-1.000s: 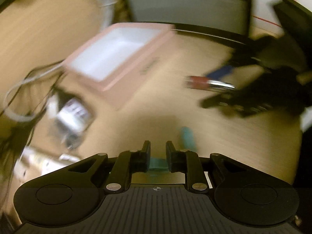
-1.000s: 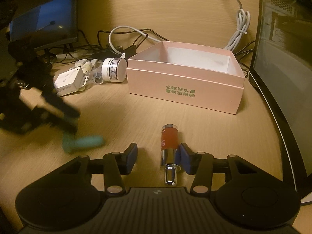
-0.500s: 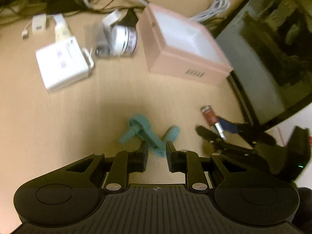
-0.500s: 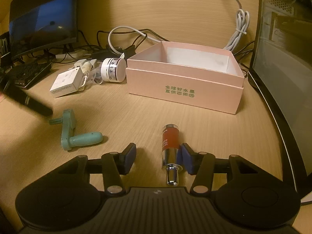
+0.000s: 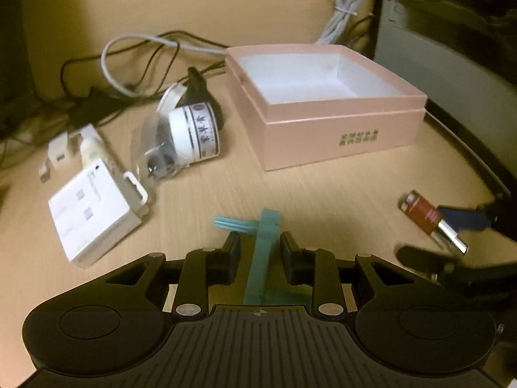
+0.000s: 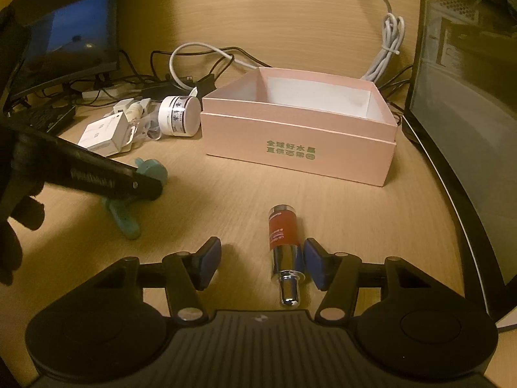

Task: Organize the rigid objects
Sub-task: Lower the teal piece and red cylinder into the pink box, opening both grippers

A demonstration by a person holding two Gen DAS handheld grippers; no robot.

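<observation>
A teal plastic crank handle [image 5: 263, 252] lies on the wooden desk between the fingers of my left gripper [image 5: 260, 247], which is open around it with gaps on both sides. It also shows in the right wrist view [image 6: 124, 215], partly hidden by the left gripper [image 6: 142, 186]. A red and silver bottle [image 6: 282, 242] lies on the desk between the blue pads of my right gripper [image 6: 261, 258], which is open, the bottle close to the right pad. The bottle also shows in the left wrist view [image 5: 426, 215]. An open, empty pink box [image 5: 323, 103] stands behind.
A white jar [image 5: 194, 132], a white charger box [image 5: 92, 215], small adapters [image 5: 58, 153] and cables [image 5: 139, 51] lie left of the box. A monitor [image 6: 68, 48] stands far left and a computer case [image 6: 468, 80] at the right.
My left gripper swung around and came down over the teal handle, its fingers now either side of it. My right gripper and the bottle have not moved.
</observation>
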